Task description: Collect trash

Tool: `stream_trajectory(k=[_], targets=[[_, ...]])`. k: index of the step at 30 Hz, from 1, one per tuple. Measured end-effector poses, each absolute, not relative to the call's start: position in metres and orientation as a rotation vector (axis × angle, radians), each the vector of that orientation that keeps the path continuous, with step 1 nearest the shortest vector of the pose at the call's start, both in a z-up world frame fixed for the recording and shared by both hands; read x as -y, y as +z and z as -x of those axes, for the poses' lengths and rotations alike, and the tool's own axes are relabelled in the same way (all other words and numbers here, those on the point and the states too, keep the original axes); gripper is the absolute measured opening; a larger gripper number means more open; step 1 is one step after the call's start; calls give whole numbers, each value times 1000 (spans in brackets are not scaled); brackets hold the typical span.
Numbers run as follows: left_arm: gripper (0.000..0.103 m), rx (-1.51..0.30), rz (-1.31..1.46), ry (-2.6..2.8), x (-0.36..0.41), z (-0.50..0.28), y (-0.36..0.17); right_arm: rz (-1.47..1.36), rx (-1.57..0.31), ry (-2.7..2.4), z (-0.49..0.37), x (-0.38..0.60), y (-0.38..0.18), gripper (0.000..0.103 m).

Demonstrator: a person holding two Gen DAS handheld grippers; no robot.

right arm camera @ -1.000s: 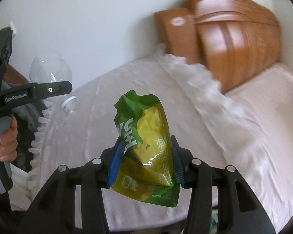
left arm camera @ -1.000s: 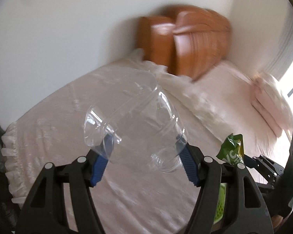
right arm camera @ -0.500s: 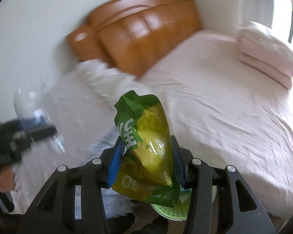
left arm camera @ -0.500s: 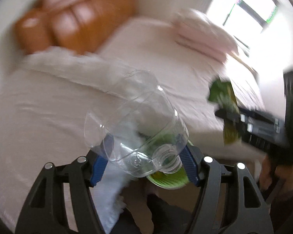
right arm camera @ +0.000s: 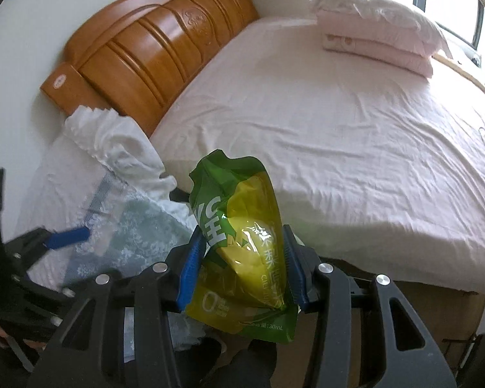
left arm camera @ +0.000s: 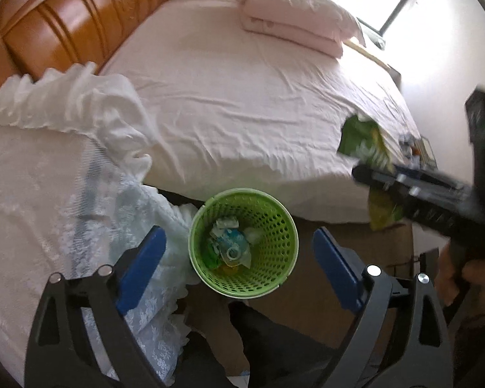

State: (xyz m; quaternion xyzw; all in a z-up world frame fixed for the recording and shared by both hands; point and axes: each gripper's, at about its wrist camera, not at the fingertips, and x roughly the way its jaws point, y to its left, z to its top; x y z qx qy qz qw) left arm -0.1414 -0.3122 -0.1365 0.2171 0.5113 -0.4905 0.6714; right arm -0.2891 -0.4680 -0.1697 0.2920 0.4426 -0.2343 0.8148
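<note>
- Left gripper (left arm camera: 239,266): jaws spread wide with nothing between the blue pads (left arm camera: 141,270); it hangs above the green basket (left arm camera: 284,226), whose mouth shows in the gap between the two fingers.
- Green basket: a perforated round bin standing on the floor just beside the bed (left arm camera: 242,97), close to the lace-edged white cover (left arm camera: 48,168). Inside lie crumpled pieces of trash (left arm camera: 231,247), pale blue and white, with something green and orange at the bottom.
- Right gripper (right arm camera: 242,271): jaws pressed against a green-and-yellow pouch (right arm camera: 242,242), pinching it at mid-height; the pouch stands roughly upright, its torn top above the pads and its lower edge hanging below them.
- In the left wrist view the same pouch (left arm camera: 365,148) appears at right, blurred, held above the bed's edge, to the right of the basket and apart from it.
- In the right wrist view one blue pad of the left gripper (right arm camera: 68,237) shows at lower left, over the lace cover.
- Bed: pink sheet, wrinkled; a folded pink quilt with a pillow on top (right arm camera: 378,32) lies near the window side.
- Wooden headboard (right arm camera: 158,51): orange-brown, carved, against the white wall.
- Small objects at the far right edge of the bed are too small to identify.
</note>
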Motion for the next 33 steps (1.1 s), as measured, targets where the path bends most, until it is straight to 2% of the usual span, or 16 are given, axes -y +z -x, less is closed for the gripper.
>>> stream_trajectory(k=[6, 7, 9, 10, 14, 22, 33], targets=[[90, -1097, -424, -986, 281, 121, -113, -612, -1035, -452, 269, 456, -196, 52], [90, -1087, -413, -958, 273, 116, -109, -611, -1055, -445, 265, 454, -200, 57], [90, -1082, -389, -925, 265, 109, -104, -584, -1100, -482, 258, 447, -212, 95], [90, -1083, -375, -911, 260, 106, -102, -579, -1105, -489, 255, 446, -213, 99], [90, -1076, -339, -859, 245, 94, -93, -625, -1148, -474, 242, 443, -224, 100], [90, -1011, -274, -714, 206, 70, -69, -545, -1128, -428, 206, 427, -194, 100], [90, -800, -118, -405, 103, 41, 18, -325, -877, -210, 139, 353, -54, 100]])
